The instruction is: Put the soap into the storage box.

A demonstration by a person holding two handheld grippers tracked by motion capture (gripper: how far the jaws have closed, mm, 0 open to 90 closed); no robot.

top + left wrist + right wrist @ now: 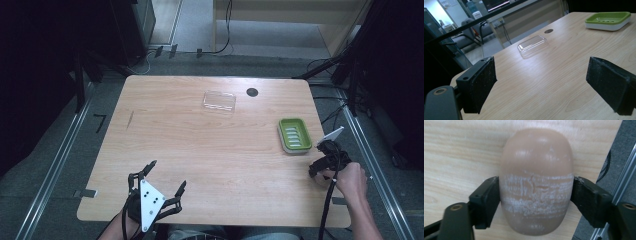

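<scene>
Nearest us, our left hand-held gripper [165, 181] hovers at the near edge of the desk [200, 145] with its jaws spread wide and nothing between them. At the desk's right edge, our right hand-held gripper [536, 195] has both pads against the sides of a tan soap bar [536, 180]. Beyond it sits the green soap dish [294, 134], and farther back lies a clear plastic lid [219, 101].

Tabletop [200, 150]: pale wood grain, rounded corners. On it: clear plastic lid [219, 101] toward the far edge; small dark round hole cover [252, 92] just beside it; green-and-white soap dish [294, 135] near the right edge; tan oval soap bar [536, 182] at the near-right edge.
</scene>
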